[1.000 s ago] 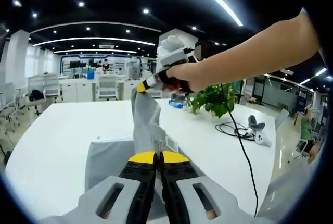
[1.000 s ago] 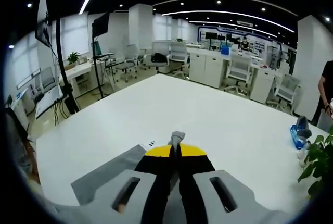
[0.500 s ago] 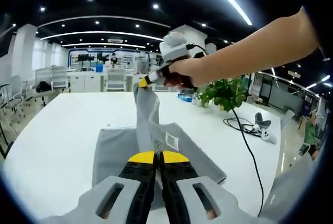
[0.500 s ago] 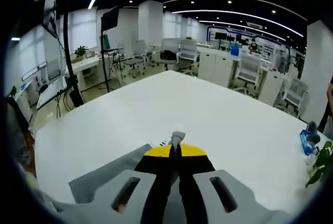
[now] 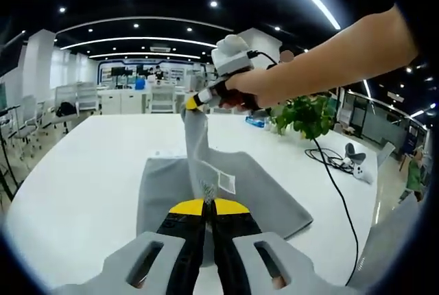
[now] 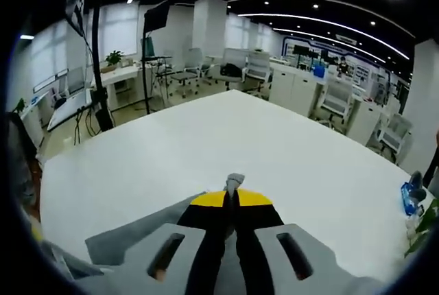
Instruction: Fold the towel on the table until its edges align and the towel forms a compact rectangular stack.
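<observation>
A grey towel [image 5: 236, 192] lies partly on the white table [image 5: 75, 185], with one edge lifted into a taut strip. My left gripper [image 5: 209, 206] is shut on the near end of that strip, beside a white label. The right gripper [image 5: 193, 103], held in a person's hand, is shut on the far corner higher up. In the right gripper view, my right gripper [image 6: 231, 199] is shut with a small tuft of grey towel [image 6: 234, 180] poking out between its tips; more towel [image 6: 134, 240] hangs below over the table [image 6: 226, 137].
A potted green plant [image 5: 309, 113], a black cable [image 5: 329, 164] and a white controller [image 5: 360, 164] sit on the table's right side. A blue bottle [image 6: 411, 195] lies near the far right. Office chairs and desks stand beyond the table edges.
Both grippers have carried the lifted towel edge across, and more of the flat towel now shows spread on the table. Both stay shut on the towel.
</observation>
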